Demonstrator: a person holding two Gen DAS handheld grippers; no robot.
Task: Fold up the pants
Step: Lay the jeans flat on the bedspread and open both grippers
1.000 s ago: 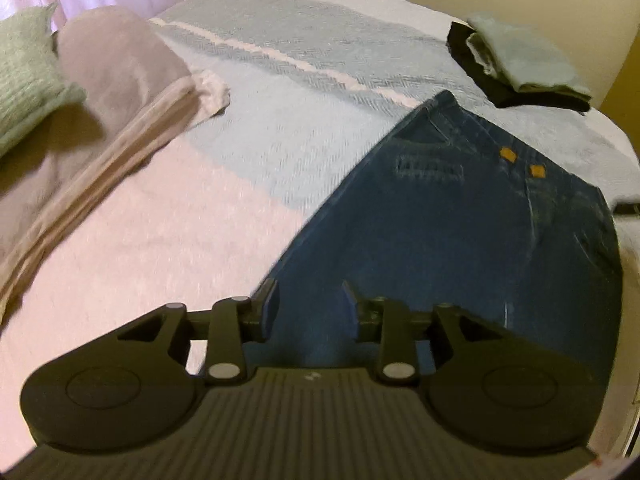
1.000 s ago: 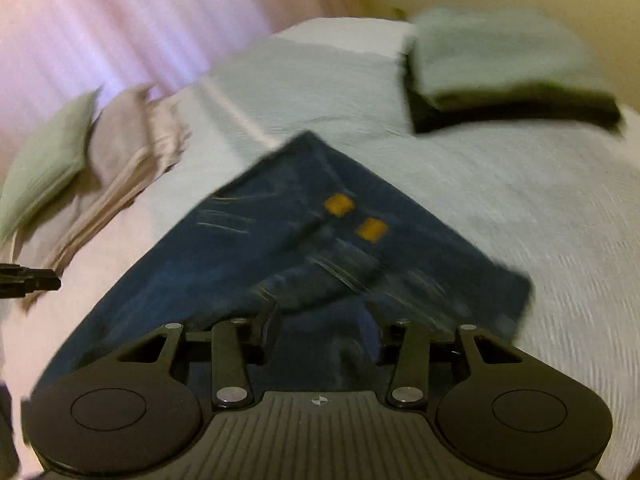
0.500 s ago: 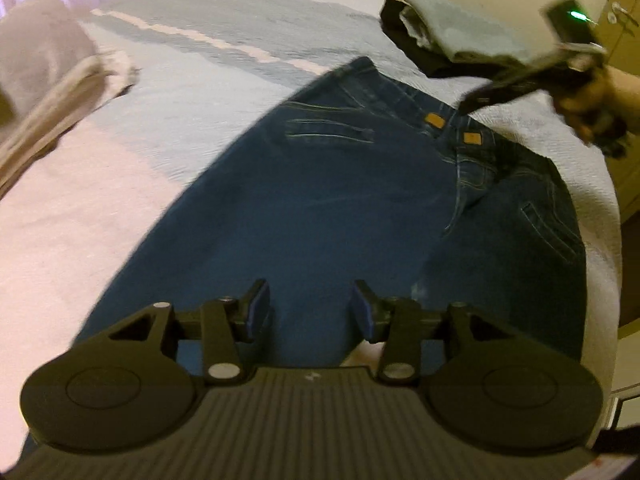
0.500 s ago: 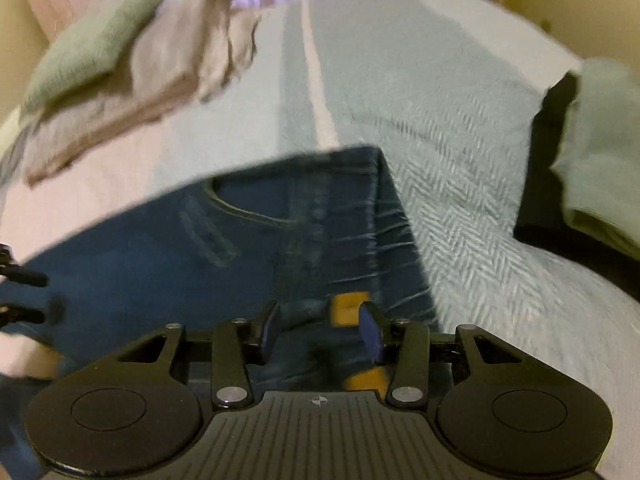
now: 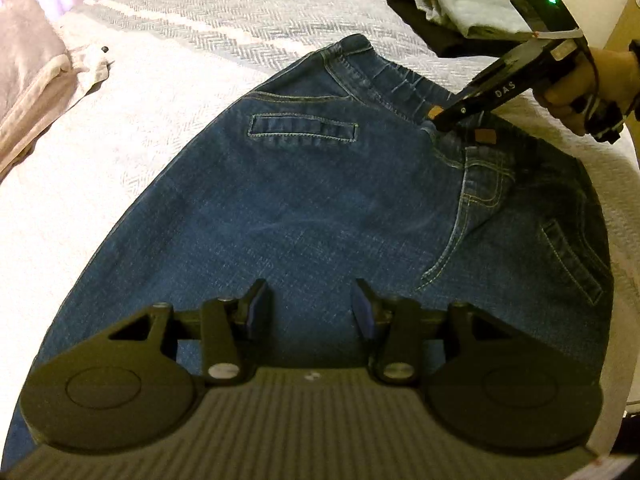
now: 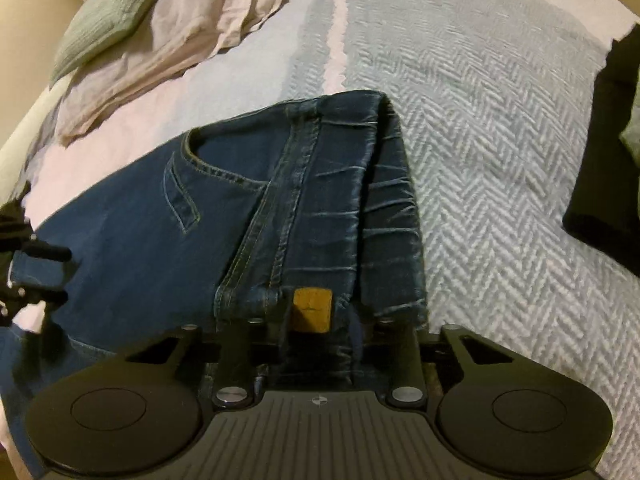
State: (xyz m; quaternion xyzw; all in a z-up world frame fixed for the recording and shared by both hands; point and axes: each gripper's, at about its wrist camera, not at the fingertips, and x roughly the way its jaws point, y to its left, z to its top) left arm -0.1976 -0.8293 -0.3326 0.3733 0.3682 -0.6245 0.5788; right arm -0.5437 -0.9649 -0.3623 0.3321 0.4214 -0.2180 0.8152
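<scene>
One pair of jeans [image 5: 320,200], two orange patches [image 5: 485,136] at its waistband, two grippers [image 5: 308,308], one green cushion [image 6: 108,20], one herringbone bedspread [image 6: 500,120].

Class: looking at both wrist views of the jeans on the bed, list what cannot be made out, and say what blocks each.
- Jeans legs: left wrist view, cut off by frame edge and tool body.
- Right tool pads' contact with waistband: right wrist view, denim hides it.
- Folded stack: left wrist view, cropped at top.
</scene>
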